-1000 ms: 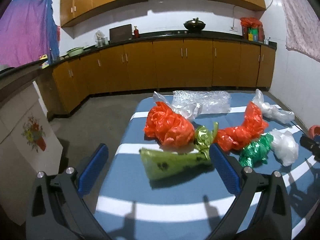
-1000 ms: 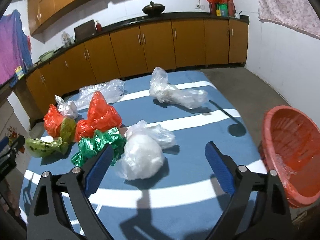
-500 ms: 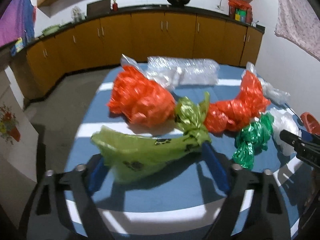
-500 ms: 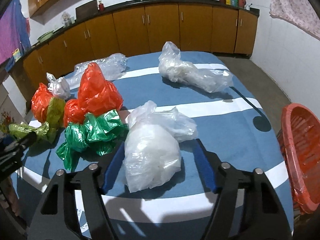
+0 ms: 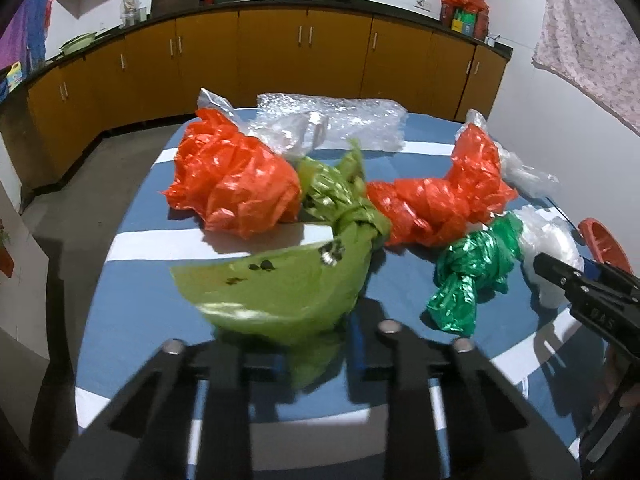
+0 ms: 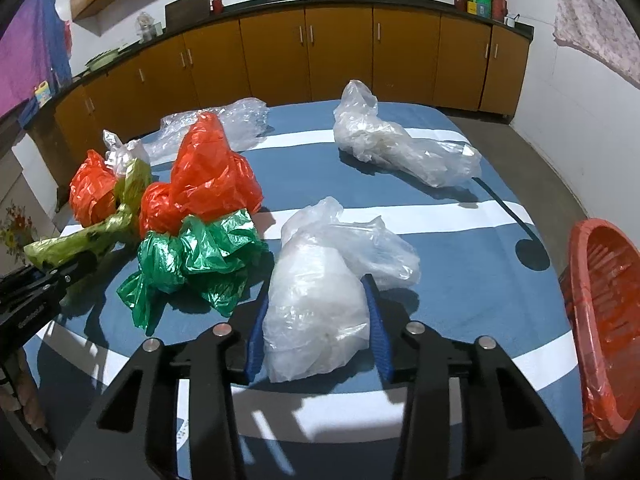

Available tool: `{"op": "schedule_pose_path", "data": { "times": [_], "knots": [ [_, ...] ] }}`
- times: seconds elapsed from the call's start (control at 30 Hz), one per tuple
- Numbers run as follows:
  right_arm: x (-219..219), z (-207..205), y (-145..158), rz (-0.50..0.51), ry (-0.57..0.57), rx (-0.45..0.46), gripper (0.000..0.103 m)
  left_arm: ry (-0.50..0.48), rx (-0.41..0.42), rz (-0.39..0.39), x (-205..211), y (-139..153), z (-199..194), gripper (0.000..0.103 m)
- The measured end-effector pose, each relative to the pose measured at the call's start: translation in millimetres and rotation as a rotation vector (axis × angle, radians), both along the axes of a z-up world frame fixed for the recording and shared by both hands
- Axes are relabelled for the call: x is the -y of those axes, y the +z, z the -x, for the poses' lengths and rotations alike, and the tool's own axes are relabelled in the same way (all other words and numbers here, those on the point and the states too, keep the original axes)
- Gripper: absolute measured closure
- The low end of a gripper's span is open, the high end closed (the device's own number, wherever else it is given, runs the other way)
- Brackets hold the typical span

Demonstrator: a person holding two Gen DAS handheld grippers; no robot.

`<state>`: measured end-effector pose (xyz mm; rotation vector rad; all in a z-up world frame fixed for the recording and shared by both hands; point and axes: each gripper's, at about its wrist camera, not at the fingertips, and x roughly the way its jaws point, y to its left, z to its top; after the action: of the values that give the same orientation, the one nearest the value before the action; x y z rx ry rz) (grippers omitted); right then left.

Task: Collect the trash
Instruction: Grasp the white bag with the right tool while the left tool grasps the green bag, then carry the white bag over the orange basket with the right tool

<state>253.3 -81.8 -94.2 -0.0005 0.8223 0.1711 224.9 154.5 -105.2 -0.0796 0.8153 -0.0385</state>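
Pinching lime-green bag (image 5: 280, 292) in left tongs (image 5: 316, 356), white bag (image 6: 316, 312) between right tongs (image 6: 318, 340)

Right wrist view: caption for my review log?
Right tool closing around a clear plastic bag on the blue striped table, red basket alongside.

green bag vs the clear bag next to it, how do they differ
The dark green bag is opaque, glossy and twisted into a knot with loose ends; the clear bag is see-through, whitish and puffed into a rounder bundle. The green bag lies free on the blue table, while the clear bag sits between the right gripper jaws, which have just been closing on it. Both are crumpled plastic lying side by side.
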Motion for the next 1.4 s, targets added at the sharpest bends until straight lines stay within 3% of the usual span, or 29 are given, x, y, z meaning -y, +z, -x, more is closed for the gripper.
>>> {"op": "schedule_pose_path", "data": {
  "times": [0.33, 1.4],
  "knots": [
    [10.9, 11.5, 7.5, -0.018, -0.013, 0.011, 0.064, 0.000, 0.045, 0.001, 7.4, 13.0, 12.2, 0.096],
    [76.9, 68.5, 64.2, -0.078, -0.121, 0.144, 0.066, -0.059, 0.193, 0.026, 56.4, 83.4, 67.4, 0.096]
  ]
}}
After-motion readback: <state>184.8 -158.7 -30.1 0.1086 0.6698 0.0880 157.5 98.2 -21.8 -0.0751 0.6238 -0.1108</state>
